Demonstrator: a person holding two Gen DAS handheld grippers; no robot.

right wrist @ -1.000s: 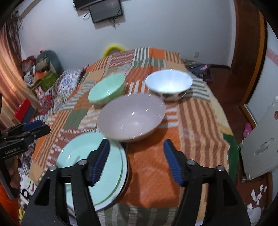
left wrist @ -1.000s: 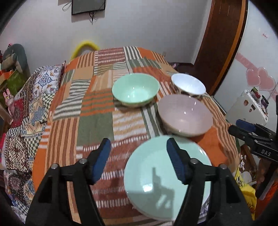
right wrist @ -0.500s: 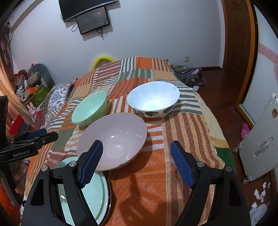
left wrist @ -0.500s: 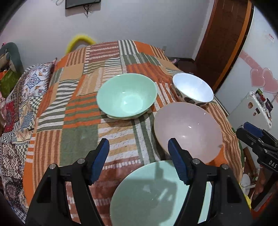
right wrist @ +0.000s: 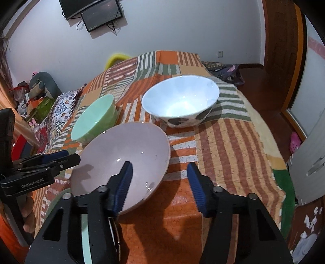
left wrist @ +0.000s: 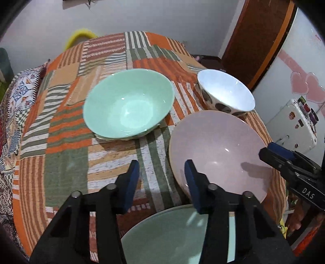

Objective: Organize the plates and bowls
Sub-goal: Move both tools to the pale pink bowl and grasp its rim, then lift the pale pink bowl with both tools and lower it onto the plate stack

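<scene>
On the striped patchwork cloth stand a mint green bowl (left wrist: 128,103) (right wrist: 94,119), a pale pink bowl (left wrist: 217,150) (right wrist: 124,160) and a white bowl with dark spots (left wrist: 225,91) (right wrist: 180,99). A mint green plate (left wrist: 174,233) (right wrist: 85,243) lies at the near edge, its rim under the pink bowl. My left gripper (left wrist: 161,178) is open and empty, above the cloth just left of the pink bowl. My right gripper (right wrist: 159,182) is open and empty, its left finger over the pink bowl's near right rim.
The cloth-covered table (right wrist: 233,142) drops off at the right and near edges. A wooden door (left wrist: 258,36) and a white cabinet (left wrist: 292,126) stand to the right. Cushions and toys (right wrist: 38,89) lie to the left. A screen (right wrist: 95,10) hangs on the wall.
Both grippers have moved forward and lower over the table. The bowls loom larger and the green plate has slid toward the bottom edge of both views. Both jaw gaps look narrower.
</scene>
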